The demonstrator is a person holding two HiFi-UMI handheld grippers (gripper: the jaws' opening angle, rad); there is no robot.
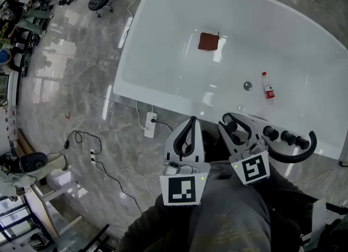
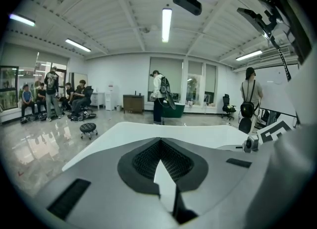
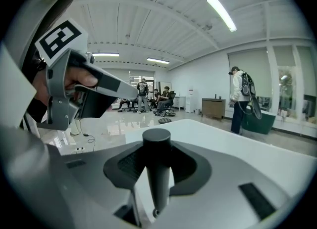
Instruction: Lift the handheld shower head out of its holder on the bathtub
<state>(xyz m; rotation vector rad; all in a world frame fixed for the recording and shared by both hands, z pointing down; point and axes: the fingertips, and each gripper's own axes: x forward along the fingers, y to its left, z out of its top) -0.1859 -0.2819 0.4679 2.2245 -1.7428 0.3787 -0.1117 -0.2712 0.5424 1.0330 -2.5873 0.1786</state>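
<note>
Right gripper [image 1: 235, 123]: jaws closed on the black shower head [image 3: 157, 166]. The handle stands upright between the pads, its round end on top, and both pads press its upper part. A sliver of white tub shows beside its thinner lower end. Cannot tell whether that end is clear of the holder.

Left gripper [image 1: 191, 120]: jaws closed, tips meeting; only white tub shows through the slit between them. It sits just beside the right gripper, both over the near rim of the bathtub [image 1: 163, 38].

On the rim, right of the grippers: three black knobs [image 1: 288, 137] in a row, with a curved black spout [image 1: 302, 155] next to them.

Inside the tub: brown cloth [image 1: 208, 41] mid-floor, drain [image 1: 247, 86], and a small red-capped bottle [image 1: 267, 86] lying near the drain.

Floor: white power strip [image 1: 149, 124] against the tub's side.
</note>
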